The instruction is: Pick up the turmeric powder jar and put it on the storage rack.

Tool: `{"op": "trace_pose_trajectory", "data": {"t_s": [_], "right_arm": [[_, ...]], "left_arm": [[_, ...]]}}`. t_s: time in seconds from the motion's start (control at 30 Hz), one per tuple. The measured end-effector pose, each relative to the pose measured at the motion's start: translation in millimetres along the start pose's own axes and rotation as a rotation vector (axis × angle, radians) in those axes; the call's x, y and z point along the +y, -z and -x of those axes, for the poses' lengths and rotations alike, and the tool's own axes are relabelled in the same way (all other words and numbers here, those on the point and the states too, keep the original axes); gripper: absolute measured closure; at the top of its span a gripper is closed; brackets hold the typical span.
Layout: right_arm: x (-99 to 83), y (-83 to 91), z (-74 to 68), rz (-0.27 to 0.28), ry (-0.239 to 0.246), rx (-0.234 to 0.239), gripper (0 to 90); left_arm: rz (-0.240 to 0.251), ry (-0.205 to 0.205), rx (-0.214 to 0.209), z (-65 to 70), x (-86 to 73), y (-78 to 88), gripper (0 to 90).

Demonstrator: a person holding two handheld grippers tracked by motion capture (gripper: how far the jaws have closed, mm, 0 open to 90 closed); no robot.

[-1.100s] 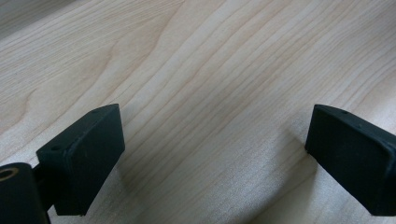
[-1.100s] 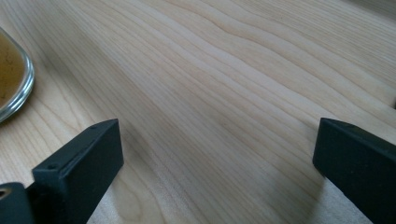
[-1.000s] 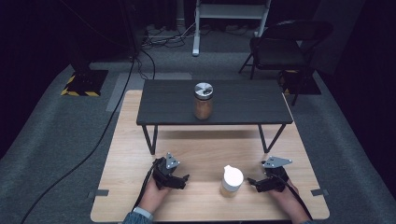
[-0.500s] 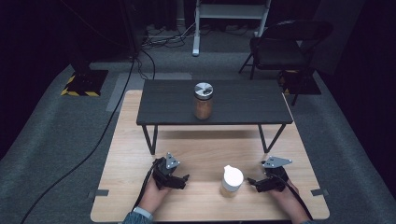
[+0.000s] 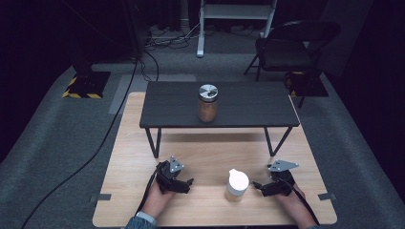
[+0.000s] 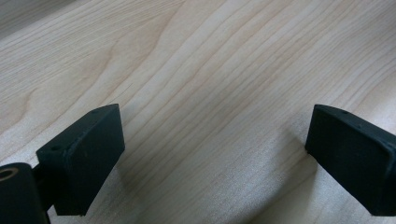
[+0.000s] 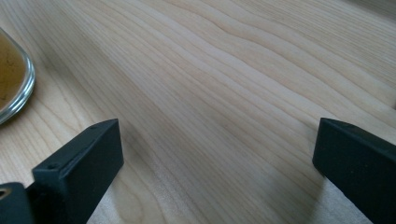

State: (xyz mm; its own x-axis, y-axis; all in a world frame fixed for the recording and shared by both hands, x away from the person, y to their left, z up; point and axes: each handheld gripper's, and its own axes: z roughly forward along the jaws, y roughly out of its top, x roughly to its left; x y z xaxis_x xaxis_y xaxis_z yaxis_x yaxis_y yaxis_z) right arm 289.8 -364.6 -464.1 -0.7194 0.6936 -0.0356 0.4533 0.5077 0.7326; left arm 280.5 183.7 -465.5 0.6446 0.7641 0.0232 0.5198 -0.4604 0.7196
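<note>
High view: white-lidded jar (image 5: 237, 184) stands upright on the light wood table (image 5: 210, 157), near front edge, between the two grippers. Lid is white; what's inside is hard to read from above, lower part looks pale/tan. Left gripper (image 5: 184, 183) rests on the table well left of the jar, right gripper (image 5: 260, 187) just beside the jar on its right, not touching. Both held by hands coming in from the bottom; forearms cut off by frame edge. 2nd container: metal-lidded jar (image 5: 207, 102) upright on the dark low bench (image 5: 181, 112) at the back of the table, w/ brown-orange contents filling most of it. Black chair (image 5: 286, 50) behind, partly lost in dark.

Left gripper view: jaws spread wide apart, nothing between them, just bare wood grain below. Left gripper's tips sit close to the table surface; whether they touch it can't be told.

Right gripper view: jaws also wide apart, empty, wood beneath. At far left edge a curved bit of clear glass (image 7: 16, 79) w/ amber-tan stuff inside, cut off by the frame – base of the white-lidded jar, close to the left jaw but apart from it. Lid out of shot here.
</note>
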Motion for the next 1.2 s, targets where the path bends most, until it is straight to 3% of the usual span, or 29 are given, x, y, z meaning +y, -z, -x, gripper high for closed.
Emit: {"op": "trace_pose_trajectory", "data": {"t_s": [0.9, 1.17, 1.2], "right_arm": [[0.0, -0.5, -4.1, 0.005, -0.007, -0.020, 1.4], [-9.8, 5.8, -5.5, 0.095, -0.001, -0.014, 1.3], [-14.0, 11.8, -7.2, 0.150, -0.001, -0.016, 1.3]], "left_arm": [[0.000, 0.000, 0.000, 0.0, 0.0, 0.0, 4.3], [0.000, 0.000, 0.000, 0.0, 0.0, 0.0, 4.3], [0.000, 0.000, 0.000, 0.0, 0.0, 0.0, 4.3]]}}
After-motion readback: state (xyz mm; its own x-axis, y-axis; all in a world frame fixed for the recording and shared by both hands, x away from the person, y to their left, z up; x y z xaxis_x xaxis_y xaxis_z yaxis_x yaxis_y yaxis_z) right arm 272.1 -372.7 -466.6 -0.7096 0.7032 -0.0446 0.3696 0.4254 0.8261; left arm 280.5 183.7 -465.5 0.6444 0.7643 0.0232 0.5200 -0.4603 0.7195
